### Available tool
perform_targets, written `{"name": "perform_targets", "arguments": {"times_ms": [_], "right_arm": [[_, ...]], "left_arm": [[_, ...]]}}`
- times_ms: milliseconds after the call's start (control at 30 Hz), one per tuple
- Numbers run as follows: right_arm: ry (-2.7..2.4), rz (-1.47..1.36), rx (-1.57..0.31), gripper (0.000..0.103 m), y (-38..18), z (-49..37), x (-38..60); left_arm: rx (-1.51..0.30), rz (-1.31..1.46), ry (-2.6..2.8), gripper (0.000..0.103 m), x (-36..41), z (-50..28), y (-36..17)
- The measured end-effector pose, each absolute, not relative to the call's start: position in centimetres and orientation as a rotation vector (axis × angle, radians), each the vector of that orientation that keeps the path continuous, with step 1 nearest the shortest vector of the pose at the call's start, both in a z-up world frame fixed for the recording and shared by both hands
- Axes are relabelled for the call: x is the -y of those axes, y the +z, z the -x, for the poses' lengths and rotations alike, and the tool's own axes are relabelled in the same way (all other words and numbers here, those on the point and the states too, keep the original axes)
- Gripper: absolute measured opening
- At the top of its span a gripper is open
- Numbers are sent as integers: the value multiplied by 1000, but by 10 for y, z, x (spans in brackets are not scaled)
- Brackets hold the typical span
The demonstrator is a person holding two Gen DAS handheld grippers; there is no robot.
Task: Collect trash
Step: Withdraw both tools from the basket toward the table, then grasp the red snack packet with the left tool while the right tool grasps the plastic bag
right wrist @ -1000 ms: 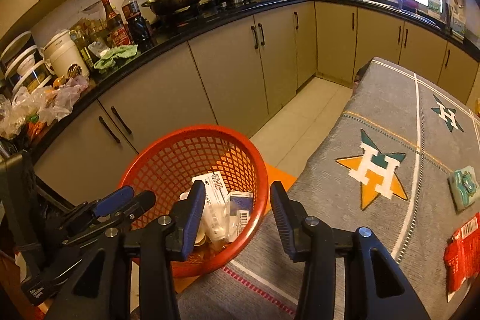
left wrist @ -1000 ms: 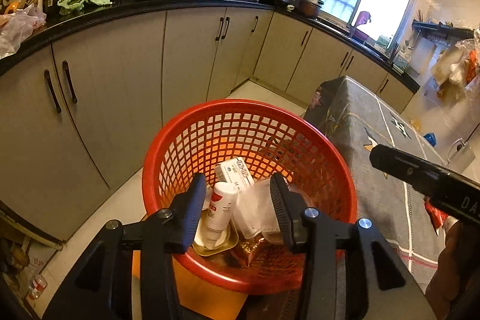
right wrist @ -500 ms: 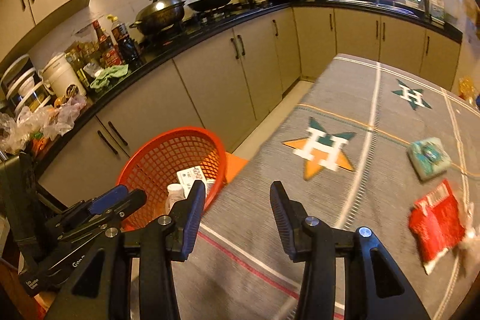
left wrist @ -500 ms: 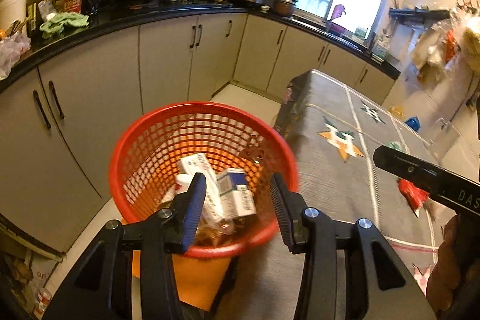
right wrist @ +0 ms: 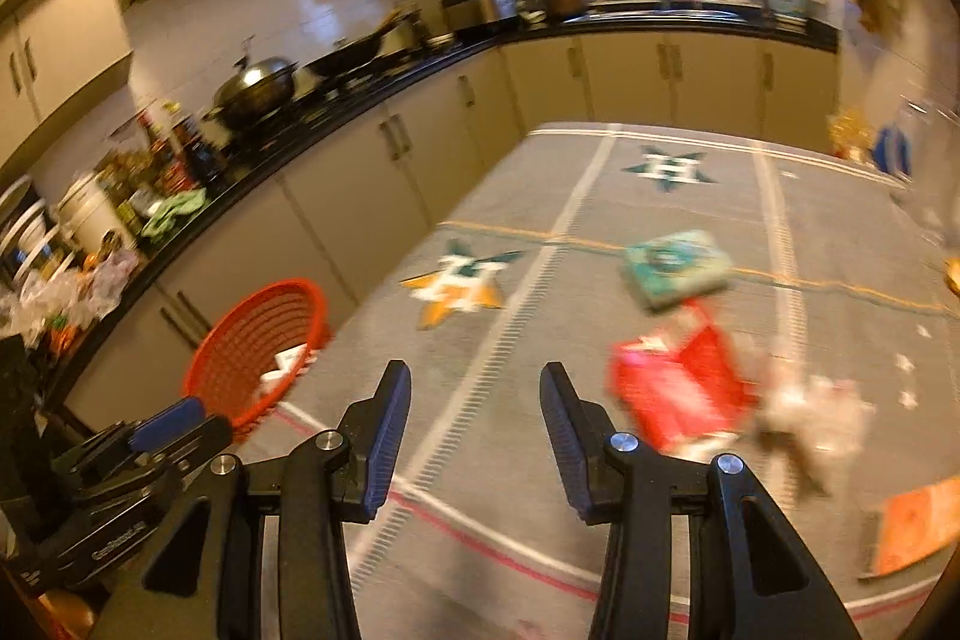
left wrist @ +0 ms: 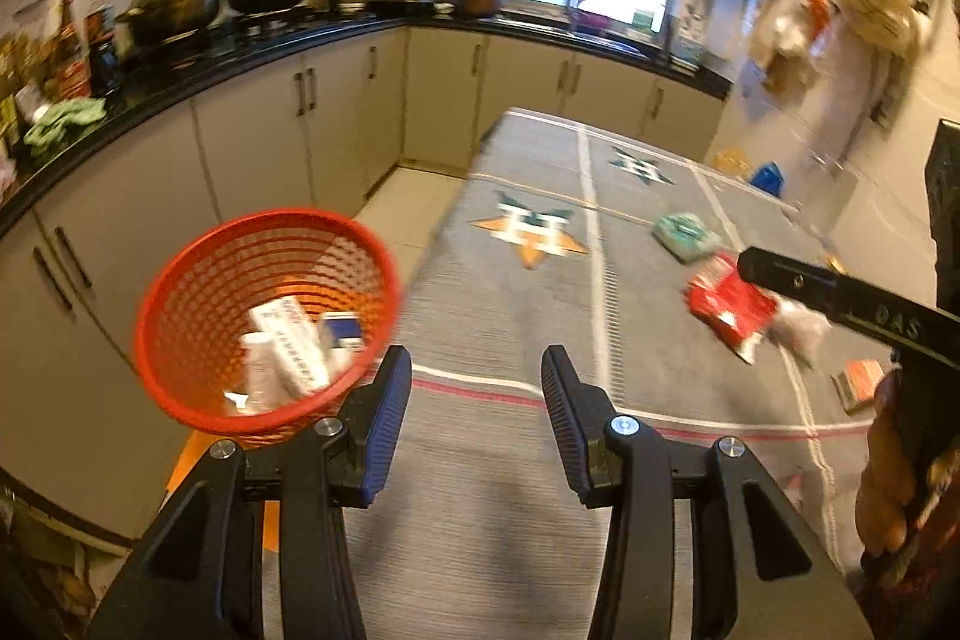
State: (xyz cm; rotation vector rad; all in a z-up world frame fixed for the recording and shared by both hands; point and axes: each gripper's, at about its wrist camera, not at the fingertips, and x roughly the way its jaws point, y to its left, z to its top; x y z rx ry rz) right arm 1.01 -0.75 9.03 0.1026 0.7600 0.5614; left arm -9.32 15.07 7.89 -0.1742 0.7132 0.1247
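Both my grippers hover empty over the grey tablecloth [left wrist: 510, 460]

My left gripper [left wrist: 476, 415] and right gripper [right wrist: 475, 415] both have their jaws apart, holding nothing; the red wrapper [right wrist: 678, 394] lies just right of my right gripper, beside a teal packet [right wrist: 675, 268], while the red basket [left wrist: 180, 298] holds boxes off the table's left edge
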Motion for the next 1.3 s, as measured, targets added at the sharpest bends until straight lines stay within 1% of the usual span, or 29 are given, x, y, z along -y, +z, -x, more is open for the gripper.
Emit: {"name": "perform_targets", "arguments": {"times_ms": [100,333,400,567,667,700,733,767,800,867,900,1033,1233,1300], "right_arm": [[484,-143,-750,49,89,-18,53],[273,-164,-773,51,76,-48,130],[250,-174,-800,51,68,-55,140],[242,-202,-897,52,42,-71,150],[250,-211,-908,52,37,-72,148],[249,-206,-901,46,37,-72,147],[252,-205,-894,29,37,-70,147],[268,-205,-899,29,36,-70,147],[282,-212,-902,24,34,-70,148],[295,-219,-895,21,36,-66,149],[291,-226,-881,18,39,-64,151],[259,-273,-833,17,49,-60,161],[234,-311,-823,17,52,-59,169],[242,-322,-820,17,53,-58,169]], "left_arm": [[-735,149,85,47,-123,85,80],[-798,87,-4,47,-62,52,76],[-812,78,-21,49,-51,43,74],[-864,100,-51,50,-33,13,68],[-883,145,-53,55,-33,-3,64],[-897,169,-56,56,-34,-10,61],[-912,192,-58,56,-35,-17,58],[-921,207,-58,56,-35,-21,56],[-930,227,-63,56,-35,-26,53],[-944,245,-64,56,-33,-35,50],[-951,256,-65,56,-32,-39,48],[-982,316,-80,56,-29,-51,39],[-1020,375,-106,55,-15,-67,24],[-1025,370,-110,50,-8,-72,22]]}}
